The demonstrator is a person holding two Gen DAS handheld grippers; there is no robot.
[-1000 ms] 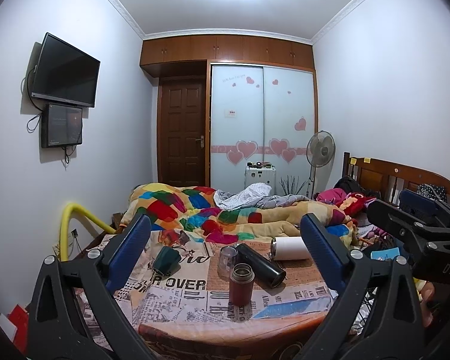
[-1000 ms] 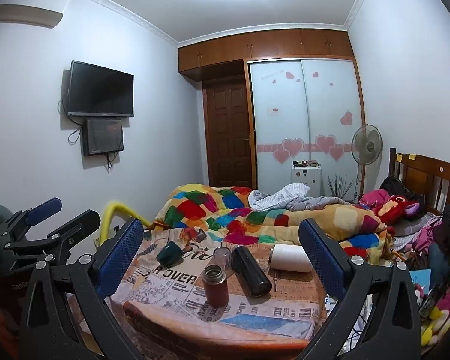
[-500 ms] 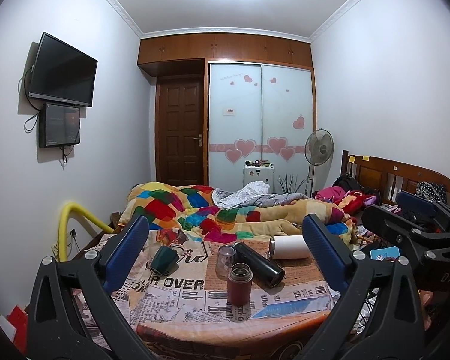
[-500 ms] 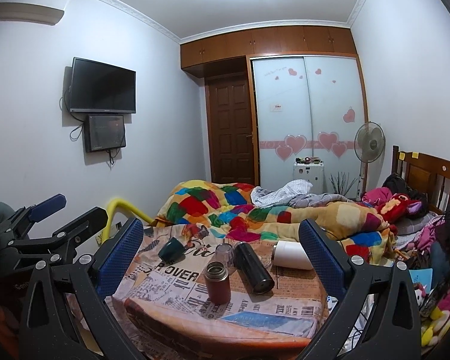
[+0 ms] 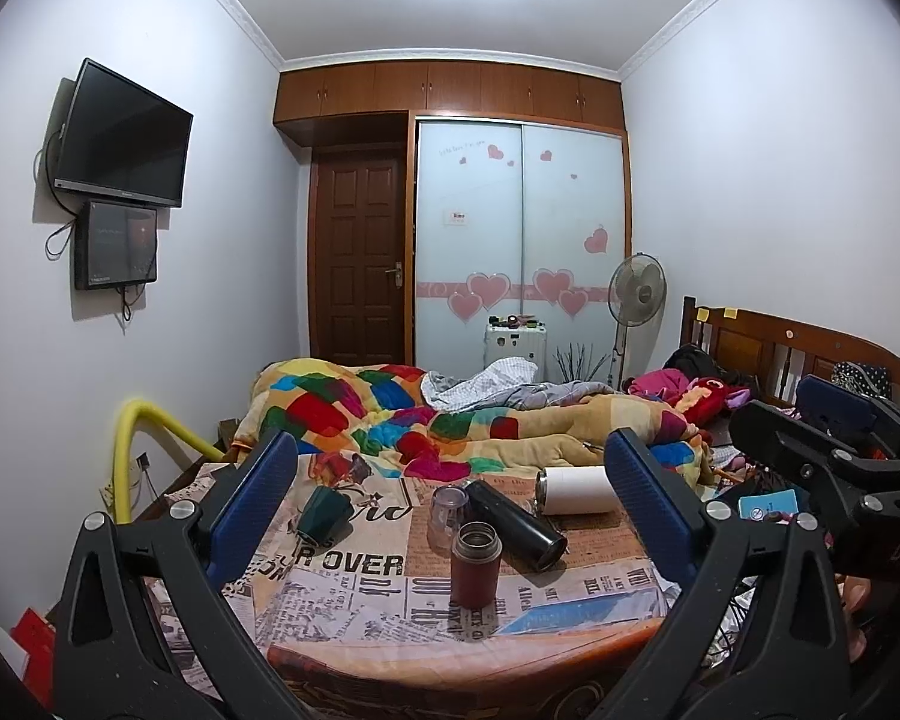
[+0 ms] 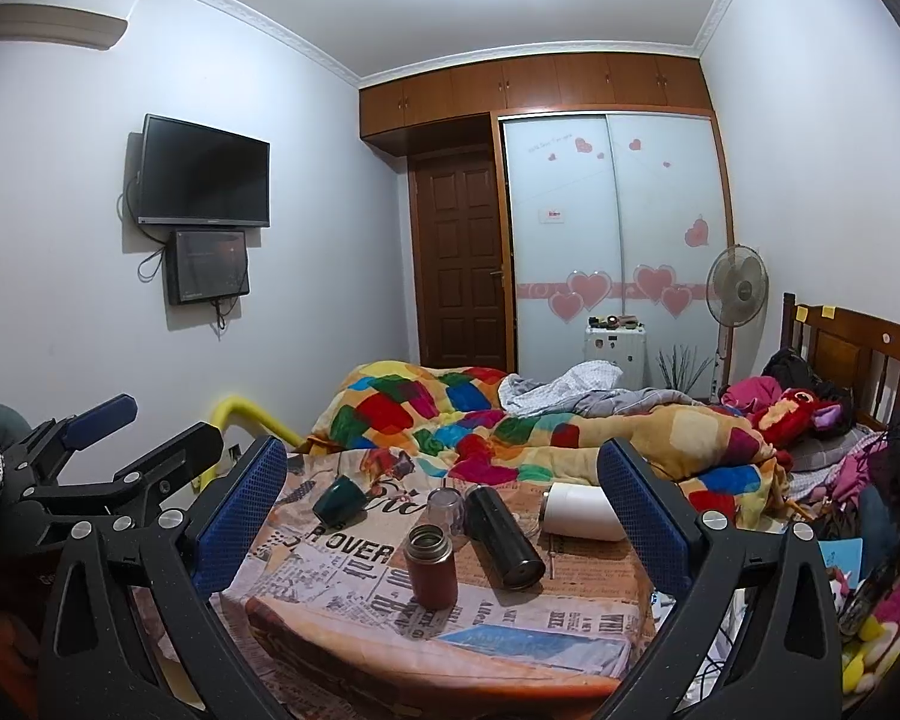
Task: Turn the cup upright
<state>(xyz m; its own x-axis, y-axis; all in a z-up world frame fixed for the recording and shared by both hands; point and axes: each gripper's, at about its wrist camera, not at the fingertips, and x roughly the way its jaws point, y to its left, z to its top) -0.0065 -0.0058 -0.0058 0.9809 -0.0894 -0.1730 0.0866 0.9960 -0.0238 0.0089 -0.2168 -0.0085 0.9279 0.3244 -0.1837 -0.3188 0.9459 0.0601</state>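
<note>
A dark green cup [image 5: 325, 513] lies tipped on its side on the newspaper-print tablecloth [image 5: 354, 594], far left; it also shows in the right wrist view [image 6: 339, 499]. A black flask [image 5: 515, 525] and a white cup [image 5: 576, 489] lie on their sides. A red-brown flask [image 5: 475, 564] stands upright with an open top, and a small clear glass [image 5: 447, 513] stands behind it. My left gripper [image 5: 450, 516] is open and empty, short of the table. My right gripper [image 6: 444, 516] is open and empty, also short of it.
A bed with a colourful quilt [image 5: 402, 414] lies behind the table. A yellow tube [image 5: 144, 432] curves at the left. A wooden headboard [image 5: 774, 348], clothes and toys are at the right. A wardrobe, a door and a fan stand at the back.
Both views have shifted slightly; the table sits a little nearer and lower in the right wrist view. Both grippers stay open. No object on the table has moved.
</note>
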